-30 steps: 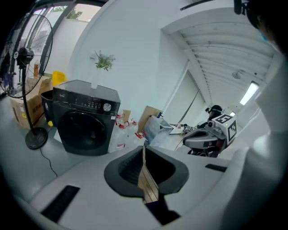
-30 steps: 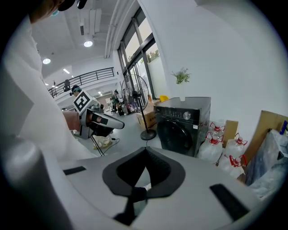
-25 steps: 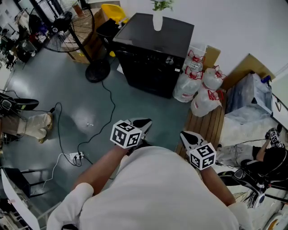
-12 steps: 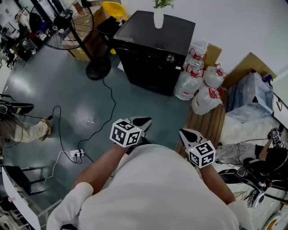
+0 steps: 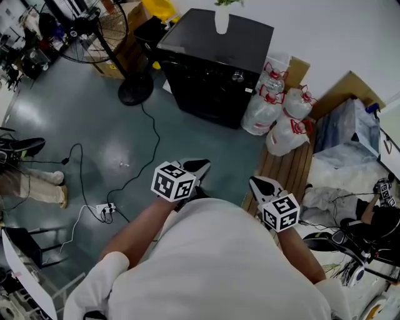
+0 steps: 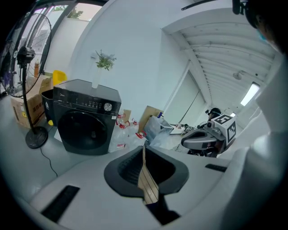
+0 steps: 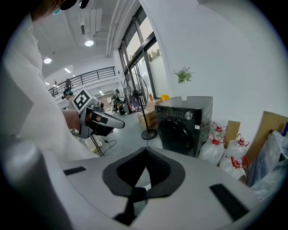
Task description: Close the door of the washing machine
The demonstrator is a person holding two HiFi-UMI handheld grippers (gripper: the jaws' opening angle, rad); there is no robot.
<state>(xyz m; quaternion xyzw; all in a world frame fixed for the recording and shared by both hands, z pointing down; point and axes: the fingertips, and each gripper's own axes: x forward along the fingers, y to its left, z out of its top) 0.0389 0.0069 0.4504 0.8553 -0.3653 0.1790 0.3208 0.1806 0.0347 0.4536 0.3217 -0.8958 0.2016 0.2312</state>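
The black front-loading washing machine point(image 5: 215, 59) stands against the far wall, well ahead of me. Its round door point(image 6: 83, 131) lies flush with the front and looks closed, also in the right gripper view point(image 7: 177, 130). A white vase with a plant point(image 5: 222, 19) stands on top. My left gripper point(image 5: 201, 166) and right gripper point(image 5: 256, 184) are held close to my body, far from the machine. Both are shut with nothing between the jaws. The left gripper's jaws point(image 6: 144, 150) meet at the tips, and so do those of the right gripper point(image 7: 145, 152).
Bagged water bottles point(image 5: 278, 119) lean beside the machine on the right, by a wooden pallet point(image 5: 290, 169). A standing fan point(image 5: 103, 37) and cardboard boxes are on its left. A cable and power strip point(image 5: 103, 209) lie on the grey floor. A person's legs point(image 5: 25, 184) show at far left.
Both grippers kept still. The head view shifted slightly, and the person's legs at the left edge moved.
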